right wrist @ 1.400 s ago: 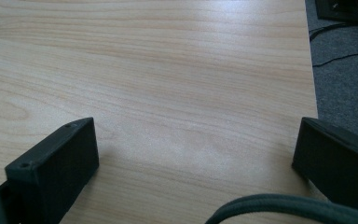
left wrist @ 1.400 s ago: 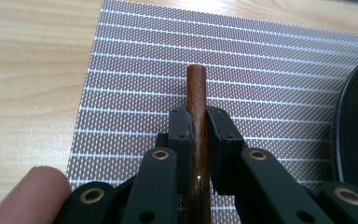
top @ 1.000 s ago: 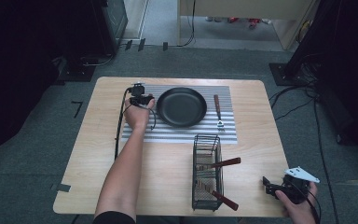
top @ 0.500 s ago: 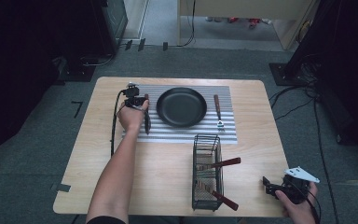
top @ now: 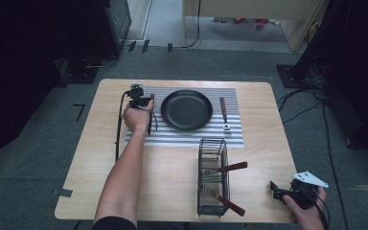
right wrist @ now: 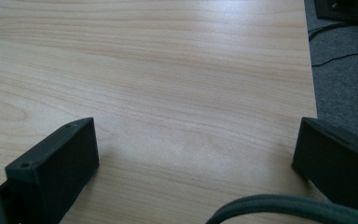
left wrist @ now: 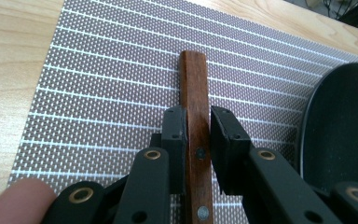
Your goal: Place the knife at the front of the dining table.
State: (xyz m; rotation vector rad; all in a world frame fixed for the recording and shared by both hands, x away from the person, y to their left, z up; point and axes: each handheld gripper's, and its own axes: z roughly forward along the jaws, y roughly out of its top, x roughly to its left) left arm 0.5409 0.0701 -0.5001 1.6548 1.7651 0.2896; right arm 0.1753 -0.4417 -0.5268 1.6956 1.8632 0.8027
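Wooden-handled utensil (left wrist: 195,116), brown with metal rivets, lies on the left part of a grey striped woven placemat (top: 235,134), its handle clamped between the black jaws of the left gripper (left wrist: 197,126), which have just been closing onto it. Seen from the high view, the left gripper (top: 140,101) sits at the mat's left edge, just beside a round black frying pan (top: 186,109) resting at the mat's middle. Right of the pan, a fork with a brown wooden handle (top: 224,114) lies on the same mat, well apart from the held utensil. Nearer the person, a black wire basket (top: 212,176) stands on the light wooden table (top: 263,158) with two more brown-handled utensils sticking out of it to the right. At the table's near right corner, the right gripper (top: 279,190) rests in the person's hand, its jaws spread wide over bare wood with nothing between them.
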